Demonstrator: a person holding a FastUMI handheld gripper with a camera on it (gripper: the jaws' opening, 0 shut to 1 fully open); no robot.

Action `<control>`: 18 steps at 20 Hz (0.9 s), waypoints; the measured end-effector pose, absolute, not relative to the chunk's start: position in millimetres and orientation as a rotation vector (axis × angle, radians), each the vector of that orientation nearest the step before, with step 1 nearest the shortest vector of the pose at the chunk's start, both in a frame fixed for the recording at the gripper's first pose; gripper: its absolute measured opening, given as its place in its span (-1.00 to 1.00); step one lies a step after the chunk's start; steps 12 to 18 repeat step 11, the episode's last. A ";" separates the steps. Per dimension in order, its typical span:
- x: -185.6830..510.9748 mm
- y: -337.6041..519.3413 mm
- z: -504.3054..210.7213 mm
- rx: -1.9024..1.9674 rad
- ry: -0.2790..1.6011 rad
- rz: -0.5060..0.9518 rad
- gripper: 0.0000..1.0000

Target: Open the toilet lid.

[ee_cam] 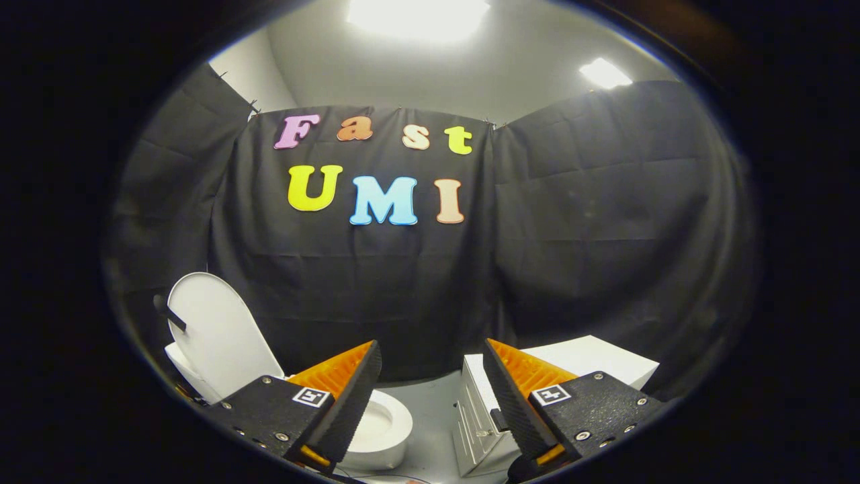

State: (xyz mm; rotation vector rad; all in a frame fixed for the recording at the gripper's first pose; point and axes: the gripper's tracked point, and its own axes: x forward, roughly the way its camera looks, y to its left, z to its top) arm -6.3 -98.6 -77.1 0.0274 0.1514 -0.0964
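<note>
- Your tongs (430, 376) hang released, gripping nothing.
- The lid (215, 333) stands raised over the bowl (379, 423) on grey floor (430, 403).
- A white cabinet (591, 363) stands beside it.

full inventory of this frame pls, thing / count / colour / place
toilet lid: 1, white, raised upright, beyond the left finger.
toilet bowl: 1, white, open, just past the left finger's tip, partly hidden by it.
dark handle: 1, black, sticking out from the lid's outer edge; purpose unclear.
cabinet: 1, white, low, panelled front, behind the right finger.
floor: grey, between toilet and cabinet.
booth wall: black cloth, behind everything.
ceiling lights: 2, white, overhead.
fingers: 2, black with orange backs, spread apart, holding nothing.
</note>
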 end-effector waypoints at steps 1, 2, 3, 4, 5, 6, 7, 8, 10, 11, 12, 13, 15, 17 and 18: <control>-7.1 -97.5 -76.2 0.033 0.151 -0.096 0.87; -8.6 -96.2 -73.4 0.033 0.146 -0.095 0.86; -8.6 -96.4 -72.7 0.025 0.147 -0.097 0.86; -8.2 -97.0 -72.7 0.009 0.152 -0.102 0.86; -9.2 -97.5 -72.2 -0.009 0.156 -0.106 0.86; -9.3 -96.7 -71.4 -0.023 0.158 -0.112 0.86; -8.1 -95.8 -69.9 -0.027 0.160 -0.112 0.87; -7.8 -92.4 -67.3 -0.021 0.156 -0.105 0.87; -7.8 -90.1 -64.5 -0.015 0.150 -0.099 0.87; -8.6 -89.8 -66.8 -0.018 0.151 -0.097 0.86; -8.6 -89.8 -66.8 -0.018 0.151 -0.097 0.86; -8.6 -89.8 -66.8 -0.018 0.151 -0.097 0.86; -8.6 -89.8 -66.8 -0.018 0.151 -0.097 0.86; -8.6 -89.8 -66.8 -0.018 0.151 -0.097 0.86; -8.6 -89.8 -66.8 -0.018 0.151 -0.097 0.86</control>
